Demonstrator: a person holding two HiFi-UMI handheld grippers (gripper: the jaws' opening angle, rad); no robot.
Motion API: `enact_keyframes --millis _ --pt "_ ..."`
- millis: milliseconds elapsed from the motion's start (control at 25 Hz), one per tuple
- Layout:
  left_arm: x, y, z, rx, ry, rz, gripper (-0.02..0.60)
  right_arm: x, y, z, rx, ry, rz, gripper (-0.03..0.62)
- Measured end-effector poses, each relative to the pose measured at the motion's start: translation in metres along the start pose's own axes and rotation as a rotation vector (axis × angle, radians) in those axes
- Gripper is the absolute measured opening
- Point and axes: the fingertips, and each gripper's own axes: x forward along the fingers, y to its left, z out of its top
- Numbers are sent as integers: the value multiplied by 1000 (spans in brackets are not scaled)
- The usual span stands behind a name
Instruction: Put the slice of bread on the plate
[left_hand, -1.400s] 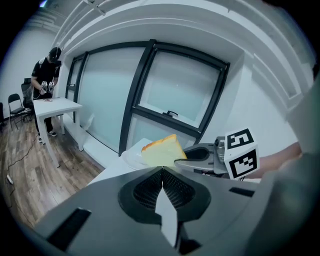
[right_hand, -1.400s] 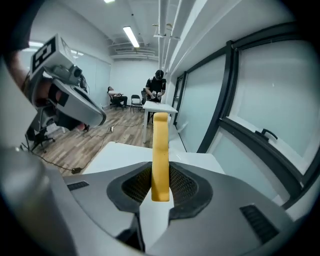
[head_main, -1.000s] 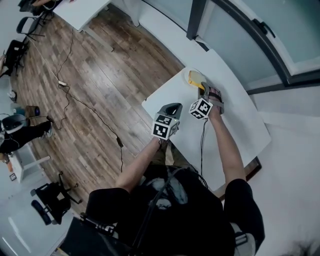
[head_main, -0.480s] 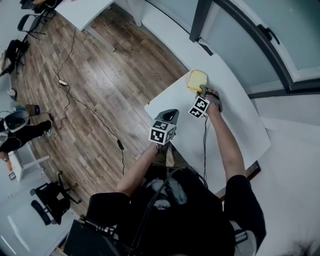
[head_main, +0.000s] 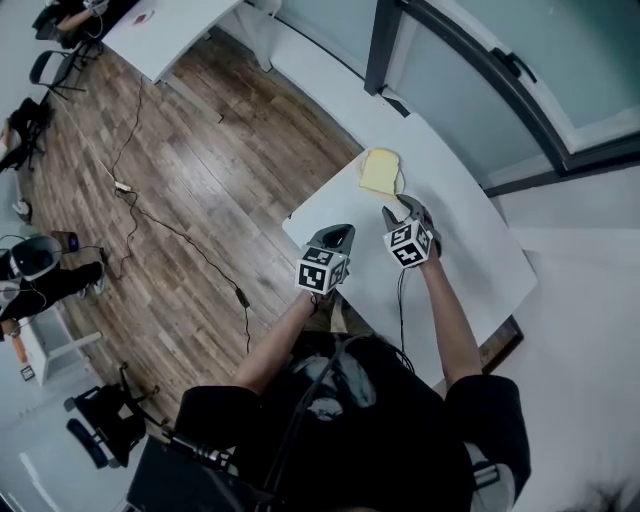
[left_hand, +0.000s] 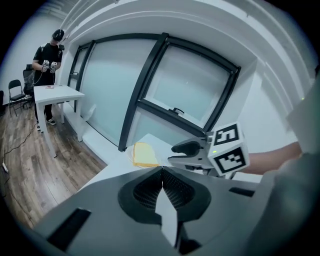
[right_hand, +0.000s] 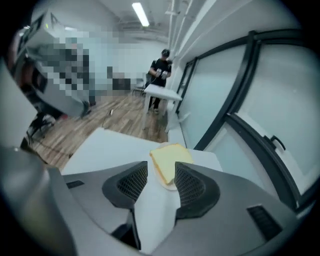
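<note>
From the head view we see the bread slice (head_main: 379, 171) lying flat near the table's (head_main: 460, 250) far edge, at eleven o'clock from our right gripper (head_main: 395, 206). In the left gripper view our left gripper (left_hand: 161, 170) is closed and empty. In the right gripper view the jaws have just been opening and stand wide and empty. The slice rests on the plate (right_hand: 171, 186) at twelve o'clock.

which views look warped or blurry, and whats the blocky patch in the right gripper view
Left gripper view: fisheye, so the window frame bows and the corners go black. Right gripper view: same warp, slightly soft, the bread readable; the blocky patch at upper left is a mosaic laid on afterwards, not something in the room. Head view: sharp and evenly lit across the table.
</note>
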Motion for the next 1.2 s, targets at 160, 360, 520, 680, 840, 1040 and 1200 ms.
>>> enact_keyframes --millis 160,360,520,680,840,1040,1200 --pt "-9 -19 15 51 -35 -25 6 -75 2 24 217 -171 -97 111" --pt "-27 -58 34 129 -100 -67 6 -144 5 16 478 -269 -174 31" --pt "-46 -84 45 218 -160 -75 6 -192 9 16 601 -361 -191 28" --pt "-55 -99 53 270 -195 -77 6 -219 7 14 665 -420 -227 9" --pt "-58 -109 55 289 -200 -84 6 -226 9 14 688 -442 -211 9" --pt "-65 -113 52 299 -200 -87 6 -231 14 21 679 -464 -188 9" --pt "-68 -112 51 297 -200 -80 6 -231 18 25 677 -470 -165 9"
